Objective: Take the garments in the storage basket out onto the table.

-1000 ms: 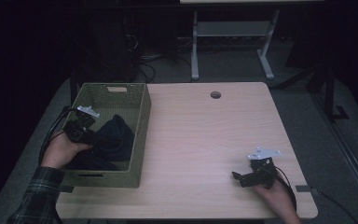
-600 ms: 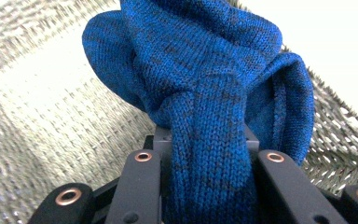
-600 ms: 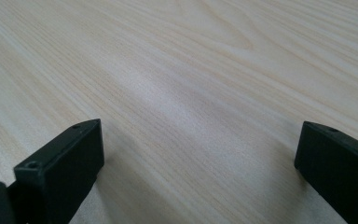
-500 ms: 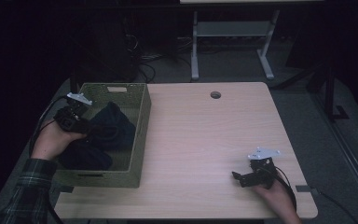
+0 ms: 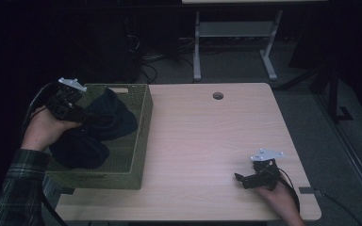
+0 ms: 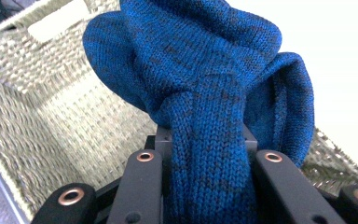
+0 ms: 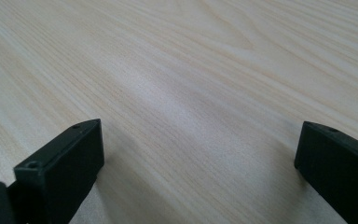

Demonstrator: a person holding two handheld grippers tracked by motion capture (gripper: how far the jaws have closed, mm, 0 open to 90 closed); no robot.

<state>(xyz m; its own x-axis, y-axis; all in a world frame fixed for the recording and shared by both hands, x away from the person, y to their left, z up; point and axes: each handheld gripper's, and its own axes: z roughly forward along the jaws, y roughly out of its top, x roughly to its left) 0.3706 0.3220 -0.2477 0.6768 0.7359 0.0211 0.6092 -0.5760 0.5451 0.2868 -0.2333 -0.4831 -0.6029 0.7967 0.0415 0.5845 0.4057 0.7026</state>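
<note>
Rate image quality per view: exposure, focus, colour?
High view: dim, room behind nearly black, knit in the basket reads almost black. Left gripper view: bright, knit sharp and clearly blue, table beyond blown out white. Right gripper view: evenly lit tabletop, soft sheen, grain blurs with distance.

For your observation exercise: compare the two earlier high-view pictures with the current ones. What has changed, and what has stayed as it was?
The left gripper, shut on the blue knitted garment, has risen and drawn the fabric up out of the woven basket. The right gripper rests open on the wooden table where it was; the basket has not shifted.
</note>
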